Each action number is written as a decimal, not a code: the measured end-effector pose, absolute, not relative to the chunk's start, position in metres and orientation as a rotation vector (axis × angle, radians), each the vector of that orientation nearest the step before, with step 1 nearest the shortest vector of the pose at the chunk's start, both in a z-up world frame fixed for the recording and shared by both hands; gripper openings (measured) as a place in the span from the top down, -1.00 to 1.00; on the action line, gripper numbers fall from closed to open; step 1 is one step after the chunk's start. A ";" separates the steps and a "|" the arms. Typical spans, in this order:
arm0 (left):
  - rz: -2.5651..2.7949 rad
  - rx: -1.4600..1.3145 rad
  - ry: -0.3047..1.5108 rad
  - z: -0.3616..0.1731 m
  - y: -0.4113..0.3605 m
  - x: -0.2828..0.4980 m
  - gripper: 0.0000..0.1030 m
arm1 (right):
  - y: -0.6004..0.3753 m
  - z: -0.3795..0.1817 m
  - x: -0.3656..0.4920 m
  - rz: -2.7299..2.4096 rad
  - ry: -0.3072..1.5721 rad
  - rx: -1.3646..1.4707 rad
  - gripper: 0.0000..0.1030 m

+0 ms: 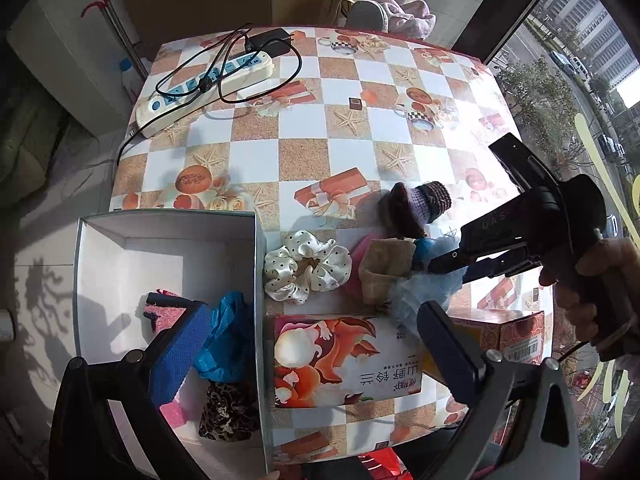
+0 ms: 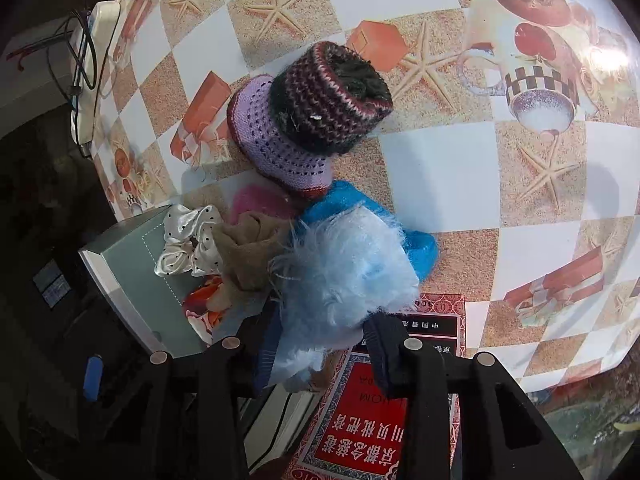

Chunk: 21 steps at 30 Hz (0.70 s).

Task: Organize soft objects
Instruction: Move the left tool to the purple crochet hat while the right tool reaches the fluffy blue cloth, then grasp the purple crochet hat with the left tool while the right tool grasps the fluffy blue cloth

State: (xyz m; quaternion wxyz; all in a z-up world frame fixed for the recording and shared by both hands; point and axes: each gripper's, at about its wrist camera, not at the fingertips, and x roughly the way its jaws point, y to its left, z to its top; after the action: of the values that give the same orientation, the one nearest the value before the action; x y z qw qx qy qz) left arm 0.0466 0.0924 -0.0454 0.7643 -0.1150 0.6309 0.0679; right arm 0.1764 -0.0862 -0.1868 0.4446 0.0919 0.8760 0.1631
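Your right gripper (image 2: pixel 320 344) is clamped on the pale blue fluffy puff (image 2: pixel 344 268), which sits in the pile of soft things just beside the white box (image 1: pixel 260 264), close to the polka-dot scrunchie (image 1: pixel 306 270). It looks feather-light and squashy, so the fuzz will likely compress and could slide out; bite deep into its middle, not the loose fibres. Your left gripper (image 1: pixel 312 344) hangs spread wide over the box edge, holding nothing.
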 end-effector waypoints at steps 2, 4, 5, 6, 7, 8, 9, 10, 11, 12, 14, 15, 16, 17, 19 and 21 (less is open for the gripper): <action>0.112 -0.220 1.392 -0.053 0.080 0.068 -1.00 | -0.099 -0.182 0.181 0.417 2.148 0.277 0.29; 0.070 -0.206 1.420 -0.062 0.067 0.089 -1.00 | -0.116 -0.177 0.186 0.417 2.117 0.320 0.34; 0.040 -0.202 1.436 -0.068 0.059 0.102 -1.00 | -0.125 -0.173 0.188 0.410 2.093 0.337 0.41; 0.015 -0.197 1.451 -0.074 0.051 0.113 -1.00 | -0.134 -0.169 0.191 0.407 2.067 0.350 0.46; -0.009 -0.189 1.465 -0.080 0.043 0.124 -1.00 | -0.145 -0.165 0.194 0.398 2.039 0.358 0.46; -0.031 -0.178 1.480 -0.087 0.035 0.135 -0.99 | -0.155 -0.162 0.196 0.381 2.010 0.357 0.46; -0.053 -0.162 1.503 -0.096 0.026 0.146 -0.99 | -0.165 -0.159 0.198 0.363 1.986 0.347 0.46; -0.067 -0.144 1.525 -0.104 0.018 0.156 -0.99 | -0.177 -0.158 0.201 0.336 1.963 0.331 0.46; -0.080 -0.121 1.549 -0.114 0.009 0.165 -0.99 | -0.189 -0.158 0.203 0.301 1.941 0.319 0.46; -0.092 -0.099 1.567 -0.122 0.001 0.173 -1.00 | -0.202 -0.159 0.207 0.266 1.922 0.303 0.46; -0.097 -0.061 1.598 -0.139 -0.010 0.187 -1.00 | -0.227 -0.160 0.212 0.191 1.877 0.246 0.46; -0.098 -0.047 1.616 -0.147 -0.015 0.193 -1.00 | -0.237 -0.160 0.214 0.154 1.860 0.217 0.46; -0.098 -0.036 1.636 -0.156 -0.019 0.197 -1.00 | -0.251 -0.160 0.215 0.124 1.852 0.207 0.42; -0.092 -0.025 1.658 -0.165 -0.023 0.201 -0.99 | -0.261 -0.163 0.214 0.106 1.859 0.223 0.37; -0.083 -0.010 1.687 -0.179 -0.027 0.206 -1.00 | -0.280 -0.166 0.211 0.075 1.876 0.285 -0.23; -0.071 0.006 1.699 -0.187 -0.031 0.210 -1.00 | -0.292 -0.164 0.206 0.047 1.849 0.329 -0.51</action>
State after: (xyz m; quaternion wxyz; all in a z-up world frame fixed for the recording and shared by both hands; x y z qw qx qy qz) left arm 0.2096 -0.0310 -0.1873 0.6597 0.0025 0.7508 -0.0315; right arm 0.2057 -0.2925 -0.1642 0.5903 0.1415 0.7945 0.0202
